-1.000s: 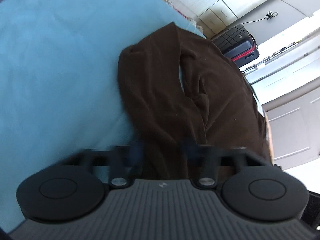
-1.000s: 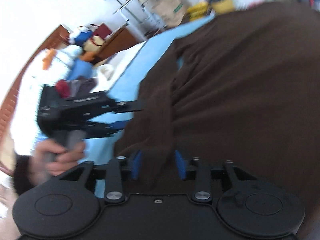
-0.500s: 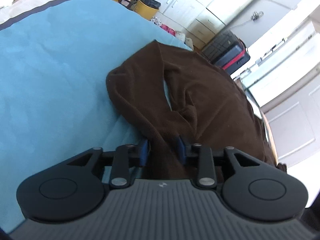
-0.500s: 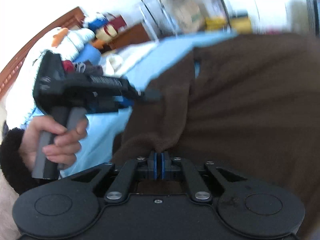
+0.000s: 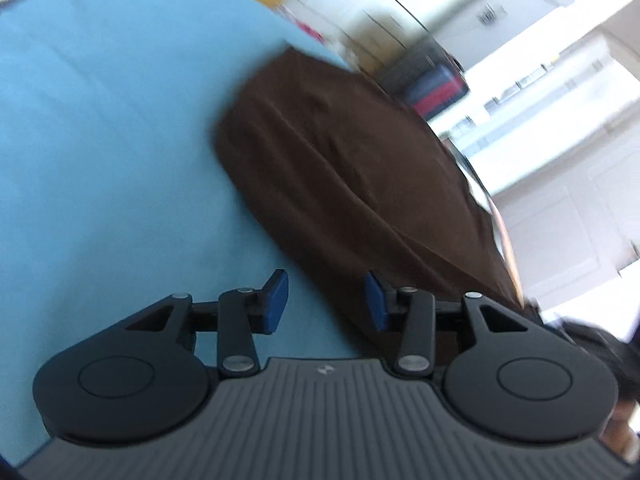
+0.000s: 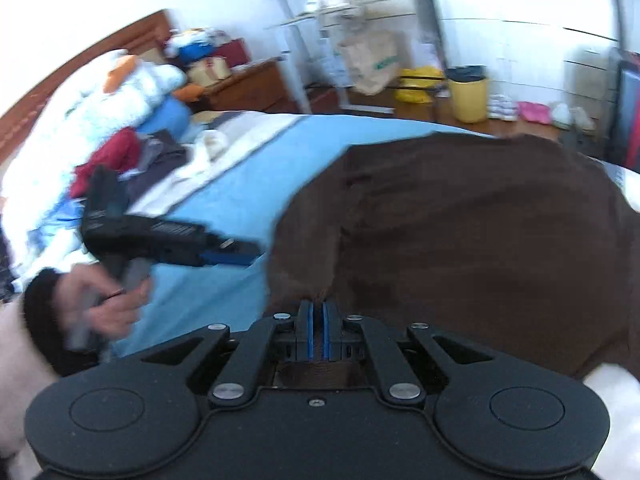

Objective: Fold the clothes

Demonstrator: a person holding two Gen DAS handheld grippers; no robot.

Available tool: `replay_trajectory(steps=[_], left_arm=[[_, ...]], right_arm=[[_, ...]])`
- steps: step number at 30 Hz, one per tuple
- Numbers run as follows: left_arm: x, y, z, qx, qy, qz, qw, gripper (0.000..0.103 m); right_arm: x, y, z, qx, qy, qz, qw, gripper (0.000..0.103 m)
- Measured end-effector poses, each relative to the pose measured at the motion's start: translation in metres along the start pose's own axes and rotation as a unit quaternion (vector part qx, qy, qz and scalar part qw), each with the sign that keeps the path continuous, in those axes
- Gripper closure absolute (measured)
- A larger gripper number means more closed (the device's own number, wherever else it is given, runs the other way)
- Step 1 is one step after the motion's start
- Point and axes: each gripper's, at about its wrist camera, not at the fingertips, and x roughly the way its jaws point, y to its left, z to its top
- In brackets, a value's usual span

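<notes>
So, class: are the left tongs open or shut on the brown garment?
Open. The left tongs have just been opening; their blue pads stand apart, with the brown garment lying free beyond them.

Dark brown garment (image 6: 460,248), soft and creased, spread over the blue bedsheet (image 6: 248,184), near edge lifted.

A bed with a blue sheet (image 5: 100,140) is carrying a brown garment (image 5: 340,168); mixed clothes (image 6: 120,156) are lying near its headboard end.

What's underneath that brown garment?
The brown garment lies on a light blue sheet, visible all around it. Whatever is directly beneath the cloth stays hidden.
</notes>
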Motion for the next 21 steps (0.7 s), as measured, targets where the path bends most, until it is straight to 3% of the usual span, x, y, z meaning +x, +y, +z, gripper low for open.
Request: replay_trajectory(steps=[2,6,8,10,12,13,17,21], left_arm=[[0.007,-0.01,-0.011,0.008,0.037,-0.021,0.9991,0.058],[0.02,-0.037,-0.028,0.064,0.058,-0.025,0.996,0.056],[0.025,-0.044,-0.03,0.079,0.034,-0.012,0.9963,0.056],[0.03,-0.047,-0.03,0.083,0.013,-0.003,0.9965,0.056],[0.035,-0.045,-0.028,0.081,0.004,-0.001,0.9967,0.056],[0.037,-0.044,-0.027,0.08,0.002,-0.003,0.9968,0.056],[0.038,-0.039,-0.026,0.07,-0.019,-0.015,0.9973,0.056],[0.039,-0.043,-0.023,0.072,-0.045,-0.027,0.996,0.056]], right_arm=[[0.012,-0.006,-0.006,0.02,-0.001,-0.015,1.0,0.097],[0.034,-0.018,-0.009,0.025,0.013,-0.093,0.995,0.095],[0.043,-0.035,-0.008,0.042,0.034,-0.138,0.989,0.089],[0.042,-0.05,-0.009,0.073,0.033,-0.15,0.985,0.088],[0.031,-0.064,-0.014,0.122,0.02,-0.136,0.983,0.076],[0.026,-0.067,-0.016,0.141,0.009,-0.118,0.983,0.075],[0.015,-0.058,-0.018,0.192,-0.006,0.031,0.981,0.069],[0.017,-0.042,-0.018,0.212,-0.021,0.129,0.968,0.058]])
